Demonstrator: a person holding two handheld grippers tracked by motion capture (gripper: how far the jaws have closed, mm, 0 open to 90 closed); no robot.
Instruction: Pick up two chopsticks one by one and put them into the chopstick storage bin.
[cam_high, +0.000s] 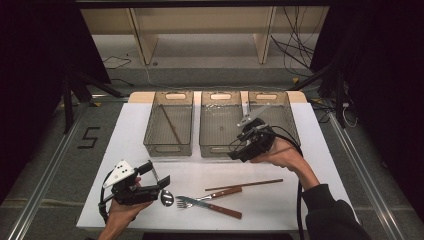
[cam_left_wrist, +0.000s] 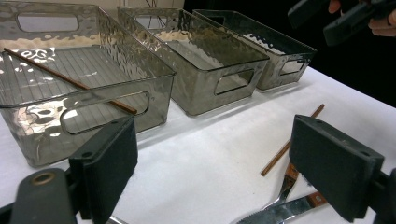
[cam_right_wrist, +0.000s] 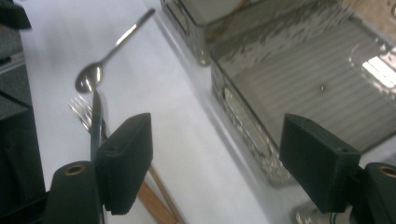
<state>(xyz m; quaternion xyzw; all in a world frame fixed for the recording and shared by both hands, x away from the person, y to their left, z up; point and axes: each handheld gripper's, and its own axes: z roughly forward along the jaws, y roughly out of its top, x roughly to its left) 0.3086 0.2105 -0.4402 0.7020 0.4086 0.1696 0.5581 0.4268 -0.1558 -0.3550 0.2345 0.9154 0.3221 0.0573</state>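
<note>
The work in hand looks like sorting cutlery and chopsticks from the tabletop (cam_high: 320, 165) into 3 clear bins. The right tool (cam_high: 248, 141) hovers over the near edge of the middle bin (cam_high: 220, 131) and the right bin (cam_high: 280, 116), its jaws apart with nothing between them. The left tool (cam_high: 160, 177) rests low at the near left, jaws also apart and empty, just beside the spoon (cam_high: 166, 197).

The pieces left to sort lie together near the front edge: the spoon, a fork (cam_high: 192, 202), a wood-handled knife (cam_high: 225, 210) and 1 loose chopstick (cam_high: 244, 184). Another chopstick (cam_high: 171, 125) already lies aslant in the left bin (cam_high: 186, 131), and a metal utensil (cam_high: 248, 116) leans in the right bin.

The main risk is the pile itself — fork and knife cross and touch, so a grab at one would likely drag or flip the other, perhaps toward the tabletop's front edge. The flat, thin, shiny handles could slip from the pads if caught off-centre. The chopstick is thin and may roll away as the jaws close. With both tools heading for the same small cluster, they could knock together. A low sweep of the right tool might also clip a bin's rim and shove the row out of line.
</note>
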